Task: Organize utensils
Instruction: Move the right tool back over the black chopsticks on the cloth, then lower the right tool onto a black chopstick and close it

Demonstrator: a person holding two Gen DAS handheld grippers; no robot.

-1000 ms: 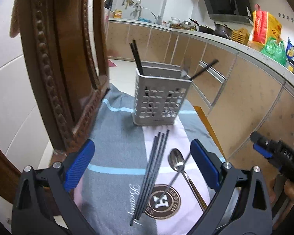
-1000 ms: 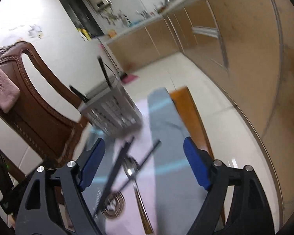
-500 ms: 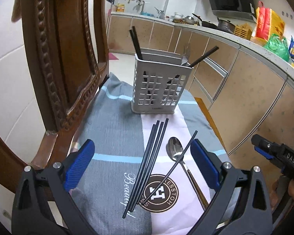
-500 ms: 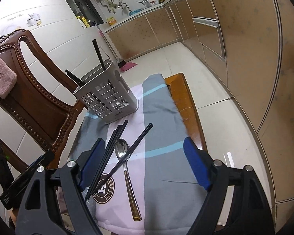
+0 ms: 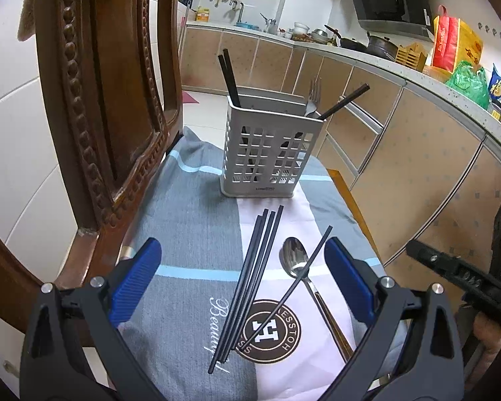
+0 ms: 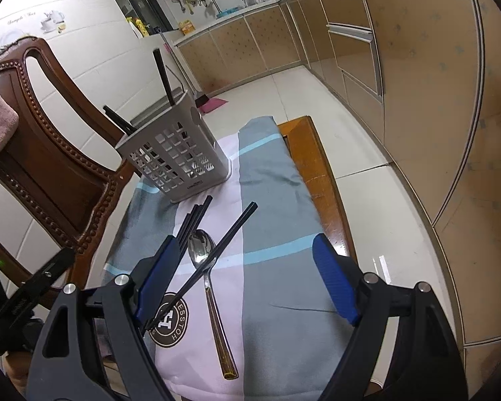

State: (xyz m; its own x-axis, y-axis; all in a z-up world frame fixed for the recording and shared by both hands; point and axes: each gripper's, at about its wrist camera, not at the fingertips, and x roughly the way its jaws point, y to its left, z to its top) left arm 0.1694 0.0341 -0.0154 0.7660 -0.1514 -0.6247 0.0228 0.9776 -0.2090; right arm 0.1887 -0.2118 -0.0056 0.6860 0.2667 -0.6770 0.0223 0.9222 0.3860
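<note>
Left gripper (image 5: 242,275) wide open, holding nothing, hovering over the near end of the cloth (image 5: 190,234). Right gripper (image 6: 245,277) also wide open and empty, over the same cloth from the other side.

Bundle of black chopsticks (image 5: 250,277) lies flat on the cloth between the left gripper's blue pads, looks like 4 sticks but they overlap so count is unsure. Far tips stop just short of the utensil holder (image 5: 267,157). Spoon (image 5: 304,277) lies just right of the bundle, bowl toward the holder, brown handle toward the camera. 1 loose chopstick (image 5: 304,274) lies diagonally across the spoon's neck, touching it.

In the right wrist view the spoon (image 6: 210,287) and the crossing chopstick (image 6: 217,254) sit between the pads; the left pad (image 6: 157,280) covers the near part of the bundle.

Holder stands upright at the far end of the cloth, already holding 2 black chopsticks at left, 1 leaning out at right, and a fork (image 5: 314,97). Carved wooden chair back (image 5: 110,100) rises close at the left. Kitchen cabinets (image 5: 417,153) run along the right.
</note>
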